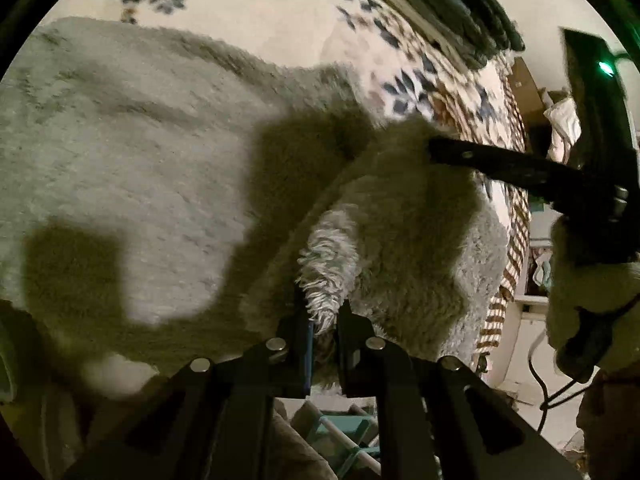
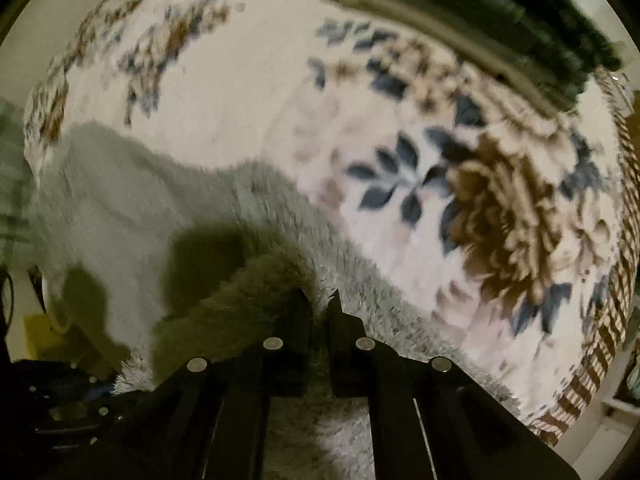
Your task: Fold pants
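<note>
Fluffy grey-green pants (image 1: 120,128) lie spread on a floral bedspread (image 1: 248,8). My left gripper (image 1: 324,316) is shut on a raised fold of the pants' edge, held above the flat part. The right gripper (image 1: 436,148) shows in the left wrist view at the right, its fingers clamped on the same lifted fold. In the right wrist view the right gripper (image 2: 320,304) is shut on a fuzzy edge of the pants (image 2: 120,208), which stretch left over the bedspread (image 2: 248,80).
Dark folded clothes (image 2: 500,28) are stacked at the bed's far right. The bed's edge with a striped brown border (image 2: 600,344) runs down the right side. A teal rack (image 1: 344,432) and floor clutter lie below the left gripper.
</note>
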{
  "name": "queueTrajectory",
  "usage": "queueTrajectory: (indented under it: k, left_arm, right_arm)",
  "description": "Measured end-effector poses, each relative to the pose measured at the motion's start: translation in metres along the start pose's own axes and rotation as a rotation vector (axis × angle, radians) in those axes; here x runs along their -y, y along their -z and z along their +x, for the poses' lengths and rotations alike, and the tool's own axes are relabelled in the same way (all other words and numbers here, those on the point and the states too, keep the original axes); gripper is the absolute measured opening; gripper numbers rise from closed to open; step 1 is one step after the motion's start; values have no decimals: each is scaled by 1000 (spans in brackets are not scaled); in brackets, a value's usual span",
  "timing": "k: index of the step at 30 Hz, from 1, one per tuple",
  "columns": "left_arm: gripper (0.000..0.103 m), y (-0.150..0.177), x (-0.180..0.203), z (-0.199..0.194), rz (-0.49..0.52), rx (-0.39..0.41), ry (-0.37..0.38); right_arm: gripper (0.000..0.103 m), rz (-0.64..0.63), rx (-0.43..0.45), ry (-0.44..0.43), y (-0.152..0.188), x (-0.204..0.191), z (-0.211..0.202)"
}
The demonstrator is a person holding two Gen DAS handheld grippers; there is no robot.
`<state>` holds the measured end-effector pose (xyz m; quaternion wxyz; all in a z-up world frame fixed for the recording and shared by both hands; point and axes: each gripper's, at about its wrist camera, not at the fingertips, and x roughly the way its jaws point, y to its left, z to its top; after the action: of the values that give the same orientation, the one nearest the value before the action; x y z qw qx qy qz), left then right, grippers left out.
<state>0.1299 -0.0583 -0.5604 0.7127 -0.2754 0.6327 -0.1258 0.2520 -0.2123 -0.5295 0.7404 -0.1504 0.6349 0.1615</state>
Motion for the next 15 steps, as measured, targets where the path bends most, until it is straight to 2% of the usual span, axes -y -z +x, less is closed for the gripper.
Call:
queueTrajectory:
  k: [3, 6, 8, 9, 10, 11, 12, 13, 15]
  left_arm:
    - [7, -3, -14, -4, -21, 10, -16]
    - [9, -10, -25, 12, -34, -40, -16]
    - [12, -14, -33, 19, -77, -93, 18]
    - [17, -13, -36, 15, -89, -106, 31]
    - [31, -14, -37, 8, -98, -101, 34]
    - [37, -15, -37, 0, -102, -82, 47]
    - [52, -16, -37, -8, -103, -62, 64]
    - [67, -19, -38, -18, -110, -37, 82]
    - [72, -25, -39, -26, -130, 1, 107]
  right_arm:
    - [7, 26, 26, -26, -9, 1, -10]
    - [7, 19, -27, -15, -17, -7, 18]
    - [13, 28, -71, 0, -18, -7, 34]
    - [19, 59, -89, -16, -17, -2, 37]
    - [43, 94, -85, -35, -16, 5, 34]
    - [77, 148, -62, -67, -11, 15, 25]
    - [91, 189, -42, -97, -6, 23, 17]
    - [96, 235, -19, -128, 1, 33, 8]
    - [96, 339, 20, -159, 24, 55, -11]
